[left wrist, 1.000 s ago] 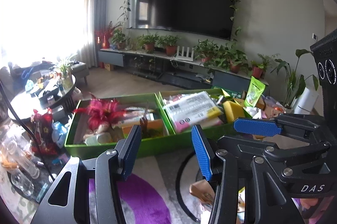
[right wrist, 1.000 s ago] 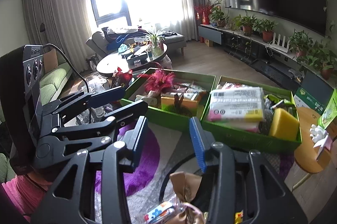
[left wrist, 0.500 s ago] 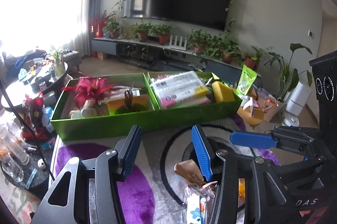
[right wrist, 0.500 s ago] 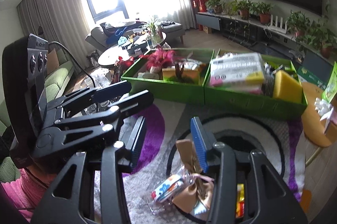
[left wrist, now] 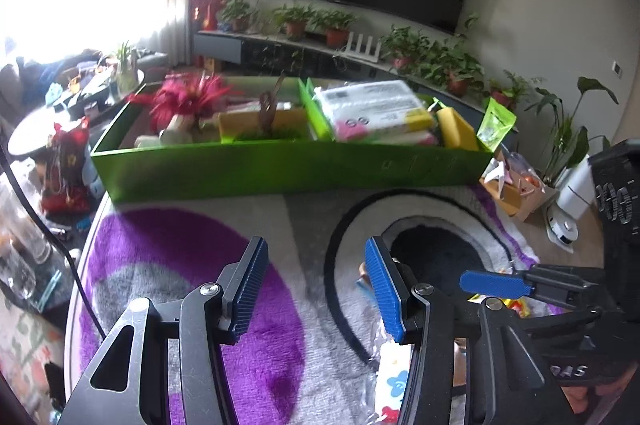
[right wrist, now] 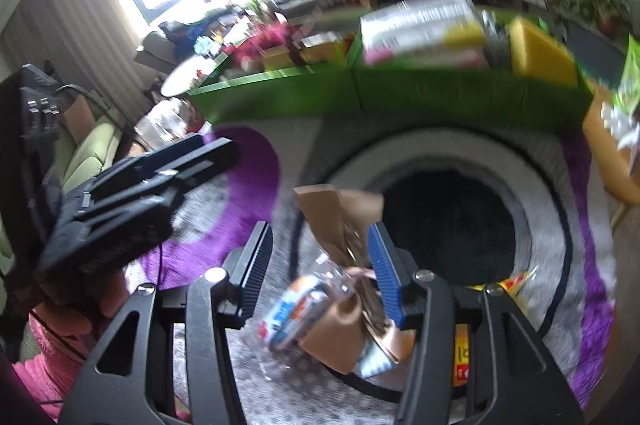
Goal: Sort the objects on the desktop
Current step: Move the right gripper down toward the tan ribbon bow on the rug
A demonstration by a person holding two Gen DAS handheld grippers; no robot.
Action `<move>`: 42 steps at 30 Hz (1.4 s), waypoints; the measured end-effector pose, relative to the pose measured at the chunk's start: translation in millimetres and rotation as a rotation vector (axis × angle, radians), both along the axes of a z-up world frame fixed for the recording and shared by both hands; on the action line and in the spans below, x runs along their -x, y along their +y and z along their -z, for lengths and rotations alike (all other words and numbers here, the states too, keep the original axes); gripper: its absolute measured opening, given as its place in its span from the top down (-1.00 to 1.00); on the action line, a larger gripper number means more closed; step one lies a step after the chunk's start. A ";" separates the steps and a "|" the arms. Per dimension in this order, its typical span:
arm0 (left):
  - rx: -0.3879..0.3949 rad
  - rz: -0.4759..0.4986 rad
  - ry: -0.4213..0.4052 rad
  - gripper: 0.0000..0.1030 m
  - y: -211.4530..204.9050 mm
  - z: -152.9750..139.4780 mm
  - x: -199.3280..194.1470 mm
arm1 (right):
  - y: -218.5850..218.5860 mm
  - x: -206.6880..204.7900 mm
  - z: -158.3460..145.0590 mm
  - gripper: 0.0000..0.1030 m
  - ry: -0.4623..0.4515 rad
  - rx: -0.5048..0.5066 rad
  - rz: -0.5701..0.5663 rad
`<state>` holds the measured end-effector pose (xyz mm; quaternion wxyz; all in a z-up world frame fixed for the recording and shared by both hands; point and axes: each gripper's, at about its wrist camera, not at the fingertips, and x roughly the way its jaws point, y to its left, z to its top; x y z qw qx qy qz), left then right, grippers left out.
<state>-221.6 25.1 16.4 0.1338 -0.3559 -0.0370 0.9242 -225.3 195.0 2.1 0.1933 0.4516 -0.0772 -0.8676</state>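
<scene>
**Desktop clutter awaiting pickup: both grippers over the mat, neither holding anything**

Desktop objects lie in two groups. Sorted items fill the green tray [left wrist: 280,165] at the far edge of the patterned mat [left wrist: 192,257]. A loose pile stays near me: a brown paper bag [right wrist: 340,213], a clear packet with blue and orange print [right wrist: 296,309], and a yellow packet [right wrist: 516,283] off to the right.

My right gripper [right wrist: 320,257] has its jaws opening. The brown paper bag stands up between them, close against the blue right pad, but I cannot see either pad pressing on it. My left gripper [left wrist: 316,289] is spread and empty over bare mat, the pile just to its right.

Risks, in my judgement:
- The bag and clear packet overlap; closing now could catch both and misfile one.
- Crinkled wrapping may slip from smooth pads during the lift.
- My grippers work near each other; a careless reach could knock the fingers together.
- The view is blurred, so aim is uncertain.
</scene>
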 end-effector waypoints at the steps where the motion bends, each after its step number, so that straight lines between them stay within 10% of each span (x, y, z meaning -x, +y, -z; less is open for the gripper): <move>1: 0.001 -0.003 -0.003 0.00 -1.0 2.0 0.0 | -0.3 2.0 5.8 0.03 -0.015 -0.005 0.003; 18: 0.003 -0.056 -0.028 0.00 -26.2 24.6 7.8 | -35.4 36.7 49.5 -0.11 -0.125 0.010 -0.071; 28: -0.001 -0.065 -0.036 0.00 -42.5 29.1 3.1 | -85.3 6.4 40.7 -0.09 -0.054 0.031 -0.380; 42: 0.017 0.066 -0.098 0.00 -9.2 49.3 -6.1 | -2.2 -18.0 37.2 -0.11 -0.113 0.013 -0.013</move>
